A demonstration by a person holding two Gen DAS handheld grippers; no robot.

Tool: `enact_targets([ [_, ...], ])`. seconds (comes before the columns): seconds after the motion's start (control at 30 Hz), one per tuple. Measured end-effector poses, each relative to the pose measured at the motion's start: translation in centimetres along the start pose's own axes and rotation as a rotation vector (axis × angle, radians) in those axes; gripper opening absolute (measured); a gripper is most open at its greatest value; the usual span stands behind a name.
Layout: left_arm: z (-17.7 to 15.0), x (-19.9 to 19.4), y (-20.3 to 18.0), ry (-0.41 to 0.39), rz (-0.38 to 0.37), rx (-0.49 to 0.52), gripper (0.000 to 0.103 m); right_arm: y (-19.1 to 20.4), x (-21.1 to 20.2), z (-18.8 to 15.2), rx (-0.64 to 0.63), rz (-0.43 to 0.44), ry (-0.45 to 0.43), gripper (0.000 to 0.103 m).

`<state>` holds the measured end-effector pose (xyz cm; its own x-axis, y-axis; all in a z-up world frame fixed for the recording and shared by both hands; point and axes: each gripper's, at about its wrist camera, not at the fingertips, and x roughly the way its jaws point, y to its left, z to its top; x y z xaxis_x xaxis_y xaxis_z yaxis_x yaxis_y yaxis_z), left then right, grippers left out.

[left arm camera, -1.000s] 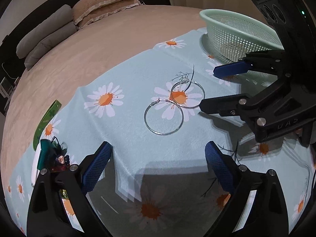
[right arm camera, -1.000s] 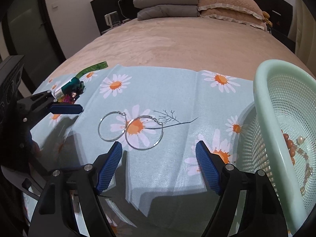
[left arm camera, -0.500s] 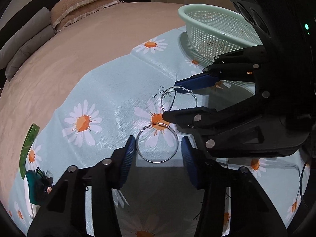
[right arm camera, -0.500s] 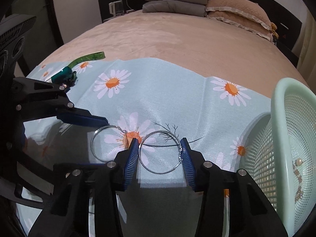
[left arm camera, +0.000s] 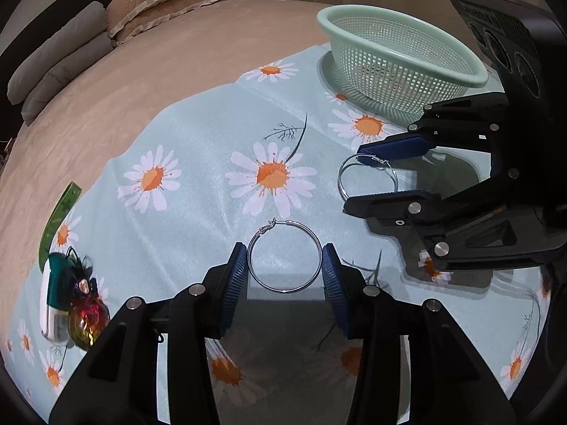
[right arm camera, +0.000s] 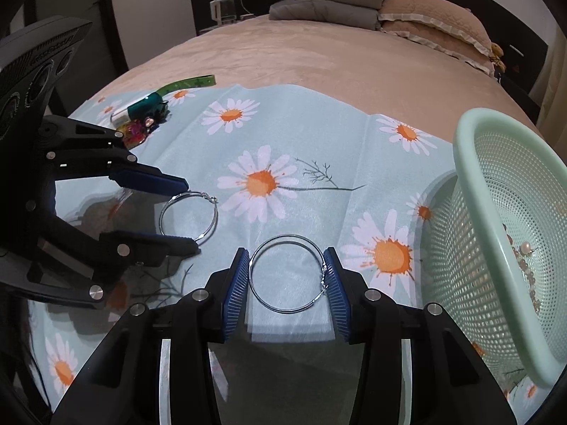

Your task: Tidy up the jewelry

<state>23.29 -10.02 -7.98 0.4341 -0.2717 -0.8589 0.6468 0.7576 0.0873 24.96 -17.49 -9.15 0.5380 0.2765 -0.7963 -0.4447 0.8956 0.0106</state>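
Two silver hoop earrings are held above the daisy-print cloth. My left gripper (left arm camera: 284,269) is shut on one hoop earring (left arm camera: 317,248), its blue pads touching both sides of the ring. My right gripper (right arm camera: 286,276) is shut on the other hoop earring (right arm camera: 264,250). Each gripper also shows in the other's view: the right one (left arm camera: 379,173) with its hoop (left arm camera: 341,180), the left one (right arm camera: 180,212) with its hoop (right arm camera: 163,212). A mint green basket (right arm camera: 475,191) stands at the right; it also shows in the left wrist view (left arm camera: 407,71). It holds a beaded piece (right arm camera: 524,251).
A green band (left arm camera: 58,214), a green-and-white case (left arm camera: 53,294) and a red iridescent ornament (left arm camera: 86,320) lie at the cloth's left edge. The cloth (left arm camera: 212,134) lies on a tan bed with pillows (right arm camera: 326,0) at the head.
Both grippers narrowed from wide open and closed on the two hoops, which lay overlapped on the cloth. The hoops are now apart and lifted, one in each gripper.
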Motion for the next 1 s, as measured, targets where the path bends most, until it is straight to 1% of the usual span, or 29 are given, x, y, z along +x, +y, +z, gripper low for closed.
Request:
enact_targets([
  [0.1, -0.4, -1.1, -0.6, 0.011, 0.019, -0.02, 0.045, 0.6, -1.8, -0.6, -0.011, 0.014, -0.011, 0.04],
  [0.2, -0.5, -2.3, -1.3, 0.018, 0.046, -0.035, 0.045, 1.0, -4.1, -0.9, -0.022, 0.013, -0.048, 0.04],
  [0.3, 0.1, -4.0, -2.1, 0.004, 0.071, -0.036, 0.045, 0.9, -6.8, -0.9, -0.028, 0.0, -0.09, 0.04],
  [0.43, 1.7, -6.4, -3.7, -0.028, 0.111, -0.005, 0.045, -0.1, -10.2, -1.1, -0.017, -0.019, -0.141, 0.041],
  [0.6, 4.5, -8.5, -5.7, -0.063, 0.14, 0.03, 0.045, -2.7, -13.9, -1.7, 0.018, -0.035, -0.191, 0.041],
  [0.67, 5.7, -8.5, -6.4, -0.062, 0.134, 0.042, 0.045, -4.1, -15.0, -2.0, 0.042, -0.028, -0.202, 0.041],
  [0.73, 6.8, -8.2, -7.0, -0.064, 0.136, 0.046, 0.045, -5.4, -16.0, -2.1, 0.052, -0.043, -0.216, 0.041],
  [0.77, 7.5, -8.0, -7.3, -0.066, 0.127, 0.045, 0.045, -6.1, -16.4, -2.2, 0.056, -0.038, -0.215, 0.041],
  [0.83, 8.7, -7.6, -7.9, -0.071, 0.109, 0.044, 0.045, -7.4, -17.0, -2.3, 0.062, -0.057, -0.225, 0.041],
  [0.93, 10.7, -6.4, -9.2, -0.067, 0.087, 0.058, 0.045, -9.8, -17.4, -2.3, 0.09, -0.076, -0.222, 0.041],
  [1.0, 12.0, -5.5, -10.3, -0.058, 0.089, 0.078, 0.045, -11.6, -17.4, -2.5, 0.107, -0.08, -0.22, 0.041],
])
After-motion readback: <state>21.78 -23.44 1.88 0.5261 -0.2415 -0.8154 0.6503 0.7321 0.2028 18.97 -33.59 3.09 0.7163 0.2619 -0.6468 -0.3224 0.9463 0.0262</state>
